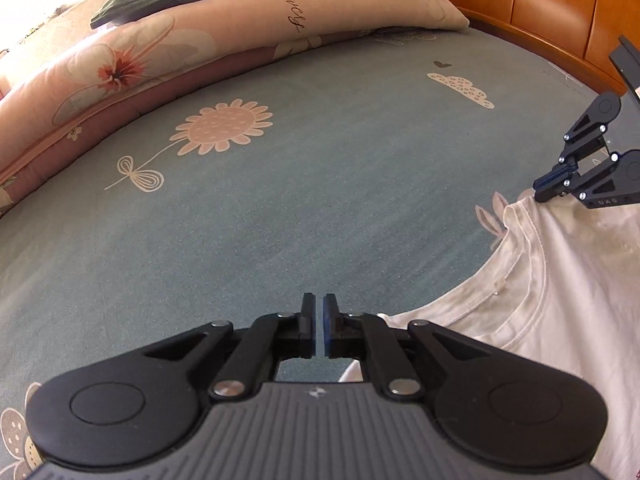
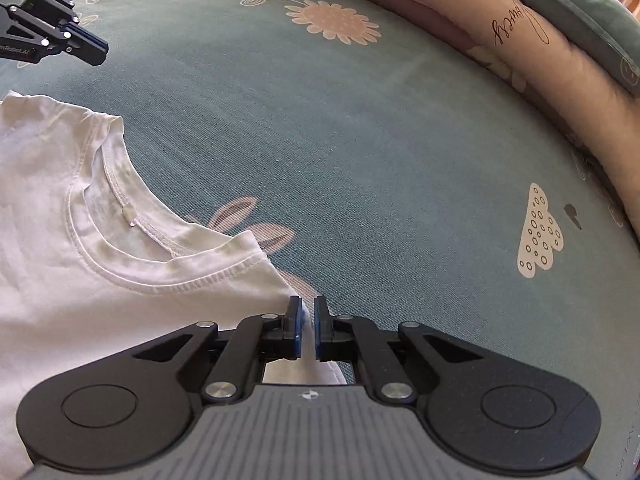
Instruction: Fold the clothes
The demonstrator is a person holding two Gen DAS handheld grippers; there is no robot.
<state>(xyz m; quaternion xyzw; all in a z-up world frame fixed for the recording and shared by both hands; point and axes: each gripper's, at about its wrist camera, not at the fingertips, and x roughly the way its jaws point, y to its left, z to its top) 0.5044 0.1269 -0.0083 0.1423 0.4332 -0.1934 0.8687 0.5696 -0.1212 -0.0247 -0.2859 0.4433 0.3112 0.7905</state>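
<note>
A: The white T-shirt [image 2: 80, 248] lies flat on the teal bed sheet [image 2: 360, 140], neckline [image 2: 132, 216] towards the folded quilt [image 2: 560, 80] at the bed's far side. We have the right gripper [image 2: 307, 320] pinched nearly shut on the shoulder corner right of that neckline, cloth between the pads.

B: And the left gripper [image 1: 319, 320]?

A: Left of the neckline, jaws almost closed. From its own camera we see no cloth between the tips; from the other view it looks clear of the shirt, so we cannot call it a grip.

B: Then we should check that hold first. We lift both shoulders evenly, keeping the neckline taut between us, so the fold lands straight.
</note>
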